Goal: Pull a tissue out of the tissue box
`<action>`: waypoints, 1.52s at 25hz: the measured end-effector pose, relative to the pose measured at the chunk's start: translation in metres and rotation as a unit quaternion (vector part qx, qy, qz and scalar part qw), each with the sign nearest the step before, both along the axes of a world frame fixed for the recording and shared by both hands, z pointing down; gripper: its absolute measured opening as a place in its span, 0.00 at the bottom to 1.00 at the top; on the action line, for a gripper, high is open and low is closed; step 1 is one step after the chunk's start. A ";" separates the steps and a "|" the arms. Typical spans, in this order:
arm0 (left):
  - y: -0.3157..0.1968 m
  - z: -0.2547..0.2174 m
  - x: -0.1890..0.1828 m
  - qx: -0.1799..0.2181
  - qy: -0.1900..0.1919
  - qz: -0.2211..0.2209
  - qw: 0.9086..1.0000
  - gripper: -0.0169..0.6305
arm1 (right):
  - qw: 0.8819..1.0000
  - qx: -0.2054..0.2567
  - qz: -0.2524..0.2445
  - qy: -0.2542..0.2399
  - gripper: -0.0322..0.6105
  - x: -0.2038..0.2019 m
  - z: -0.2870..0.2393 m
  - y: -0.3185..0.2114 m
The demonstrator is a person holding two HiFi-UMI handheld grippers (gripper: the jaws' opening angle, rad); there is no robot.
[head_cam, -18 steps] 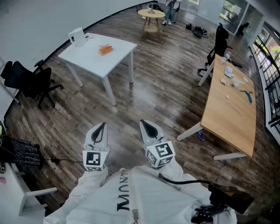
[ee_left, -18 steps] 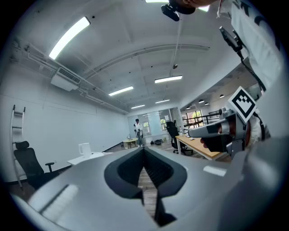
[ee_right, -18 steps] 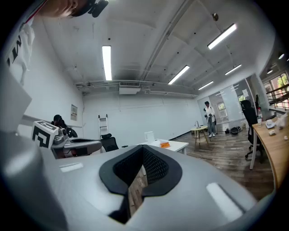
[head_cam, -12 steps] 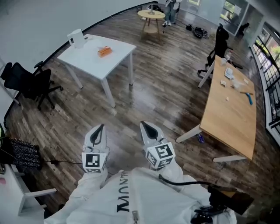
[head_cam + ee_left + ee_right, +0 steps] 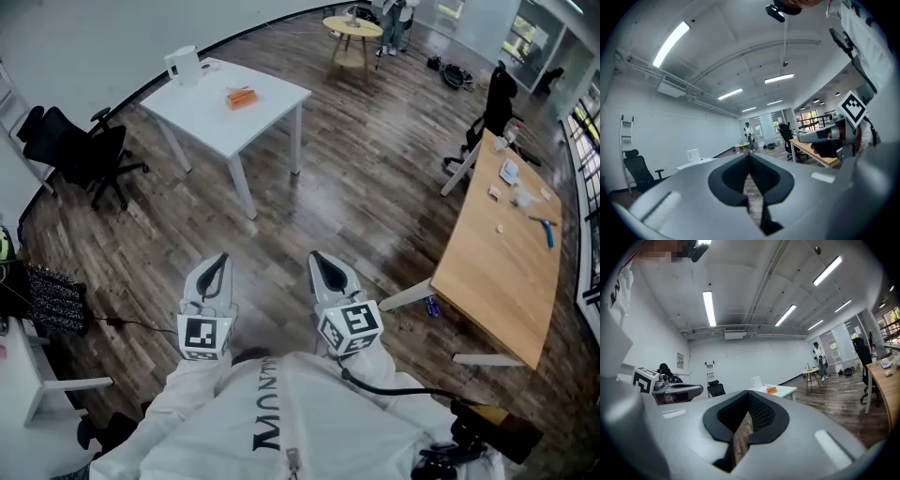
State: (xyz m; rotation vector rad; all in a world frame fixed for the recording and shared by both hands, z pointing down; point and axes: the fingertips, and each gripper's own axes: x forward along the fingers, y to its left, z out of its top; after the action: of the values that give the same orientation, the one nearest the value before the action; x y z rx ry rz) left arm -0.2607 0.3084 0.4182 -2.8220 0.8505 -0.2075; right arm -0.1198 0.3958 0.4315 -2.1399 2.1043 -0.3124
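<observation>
An orange tissue box point(image 5: 241, 97) lies on the white table point(image 5: 211, 108) far ahead, across the wooden floor; in the right gripper view the box point(image 5: 771, 390) shows small on that table. My left gripper point(image 5: 217, 266) and right gripper point(image 5: 323, 266) are held side by side, level, close to my chest, far short of the table. Both sets of jaws meet at their tips with nothing between them, as the left gripper view point(image 5: 750, 157) and the right gripper view point(image 5: 749, 394) show. Each gripper also shows in the other's view, the right gripper point(image 5: 825, 136) and the left gripper point(image 5: 677, 391).
A white jug point(image 5: 183, 64) stands at the white table's far corner. Black office chairs point(image 5: 84, 150) sit at the left. A long wooden table point(image 5: 497, 244) with small items runs along the right, with a black chair point(image 5: 495, 98) behind it. A round table point(image 5: 354, 28) and a person point(image 5: 394, 11) are far back.
The head view has shifted a little: the white table and orange box now sit slightly further right and higher. Both grippers keep their place, still shut.
</observation>
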 end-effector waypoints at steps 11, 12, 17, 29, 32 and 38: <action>-0.008 0.007 0.010 -0.004 -0.010 -0.003 1.000 0.02 | 1.000 -0.006 -0.003 -0.021 0.05 0.011 0.013 -0.010; -0.012 0.009 0.012 -0.005 -0.009 -0.001 1.000 0.02 | 1.000 -0.008 -0.001 -0.021 0.05 0.012 0.015 -0.012; -0.039 0.016 0.030 -0.011 -0.007 0.013 1.000 0.02 | 1.000 -0.019 0.015 -0.018 0.05 0.029 0.020 -0.034; -0.135 0.014 0.060 -0.017 -0.007 0.039 0.999 0.02 | 0.999 -0.035 0.028 -0.021 0.05 0.047 0.021 -0.134; -0.161 0.015 0.060 -0.017 -0.008 0.036 0.999 0.02 | 0.999 -0.038 0.026 -0.019 0.05 0.047 0.022 -0.159; -0.206 0.017 0.057 -0.021 -0.001 0.032 0.999 0.02 | 0.999 -0.039 0.030 -0.013 0.05 0.051 0.021 -0.204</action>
State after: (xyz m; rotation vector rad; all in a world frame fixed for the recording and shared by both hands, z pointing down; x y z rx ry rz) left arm -0.2033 0.1025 0.4355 -2.8819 0.7621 -0.2213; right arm -0.0686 0.1916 0.4524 -2.2251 2.0420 -0.4211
